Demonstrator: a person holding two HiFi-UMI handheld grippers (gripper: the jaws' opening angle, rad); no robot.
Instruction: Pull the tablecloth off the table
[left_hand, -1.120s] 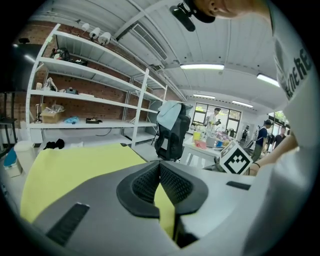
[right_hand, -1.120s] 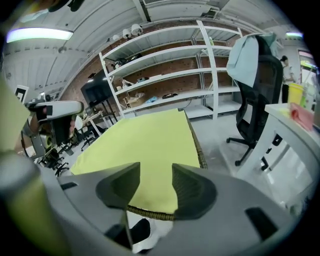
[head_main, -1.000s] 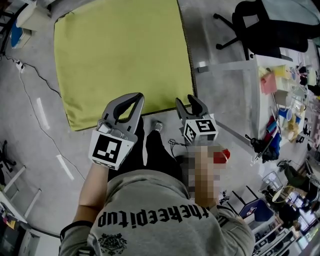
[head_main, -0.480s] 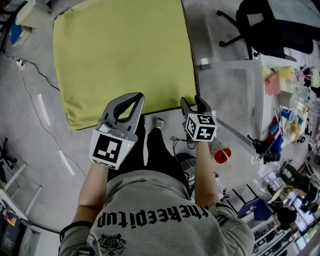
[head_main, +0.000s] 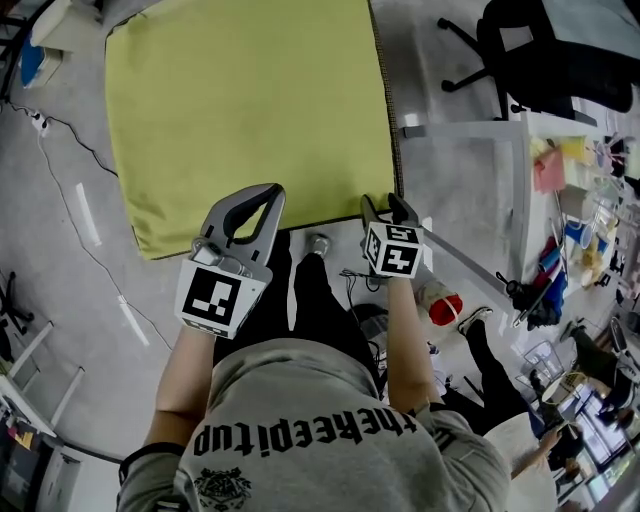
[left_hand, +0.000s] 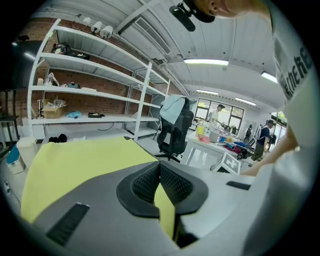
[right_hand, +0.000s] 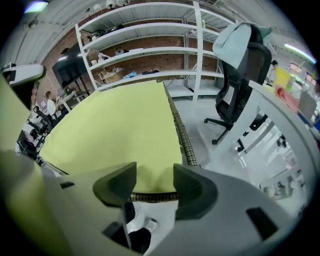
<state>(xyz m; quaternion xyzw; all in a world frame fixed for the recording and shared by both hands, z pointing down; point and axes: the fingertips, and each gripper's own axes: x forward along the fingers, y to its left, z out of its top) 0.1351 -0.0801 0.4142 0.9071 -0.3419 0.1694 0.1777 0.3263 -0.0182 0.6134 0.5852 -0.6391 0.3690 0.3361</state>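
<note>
Here, upside-down lettering on the person's grey sweatshirt (head_main: 310, 440) reads "thekeepitup". The yellow-green tablecloth (head_main: 250, 100) lies spread flat just ahead, running away from the person. The left gripper (head_main: 270, 192) pinches its near edge. The right gripper (head_main: 384, 205), jaws just opened wide, straddles the near edge untouched.

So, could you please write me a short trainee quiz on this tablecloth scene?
1. True or false: the left tongs are shut on the yellow-green fabric tablecloth.
2. Which tongs stand open? A) left B) right
3. Fill in: the open tongs straddle the tablecloth's near ____.
Key: 1 true. 2 B: the right tongs have just been opening, with the cloth between them but not pinched. 3 edge.
</note>
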